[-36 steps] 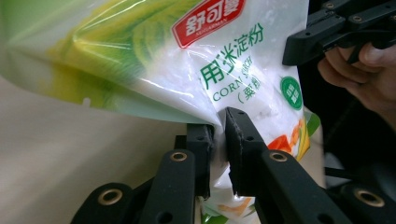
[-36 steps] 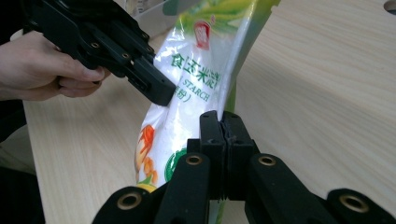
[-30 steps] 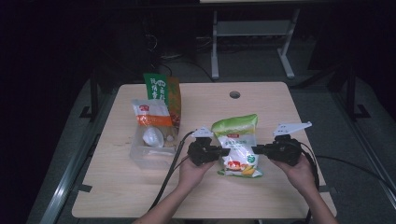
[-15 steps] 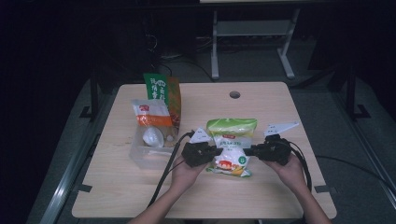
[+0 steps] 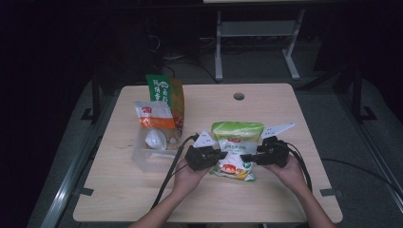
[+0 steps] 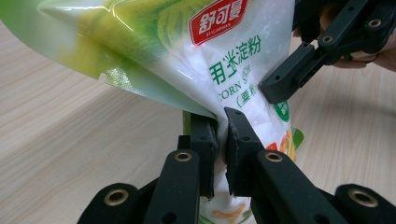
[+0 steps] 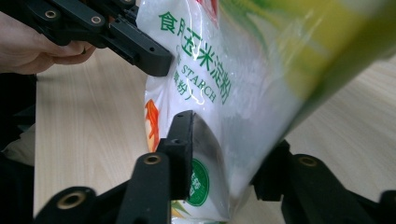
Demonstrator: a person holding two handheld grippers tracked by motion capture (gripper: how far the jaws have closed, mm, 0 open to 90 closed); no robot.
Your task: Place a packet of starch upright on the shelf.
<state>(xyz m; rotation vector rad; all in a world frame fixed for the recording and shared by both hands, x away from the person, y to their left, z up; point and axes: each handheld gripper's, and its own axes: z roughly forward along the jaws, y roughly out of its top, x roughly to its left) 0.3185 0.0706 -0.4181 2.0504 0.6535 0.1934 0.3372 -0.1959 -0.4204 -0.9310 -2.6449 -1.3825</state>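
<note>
At the far left of the table [image 5: 285, 199] stand two pouches, a green-and-orange pouch [image 5: 166, 92] behind a white-and-orange one [image 5: 153, 118], with one clear tub [image 5: 152, 154] just in front holding a white object. Right of these, the left gripper [image 5: 219, 156] is clamped on the left edge of the single starch bag [image 5: 236, 151], its pads pinching the film. The bag sits near the middle of the table, its long axis running far to near, green top pointing far. Its red label reads "SUGARMAN"; below it "CORN STARCH" is partly covered. The right gripper [image 5: 248, 157] straddles the bag's right edge; its jaws have just been opening, and whether the far pad touches cannot be told.
</note>
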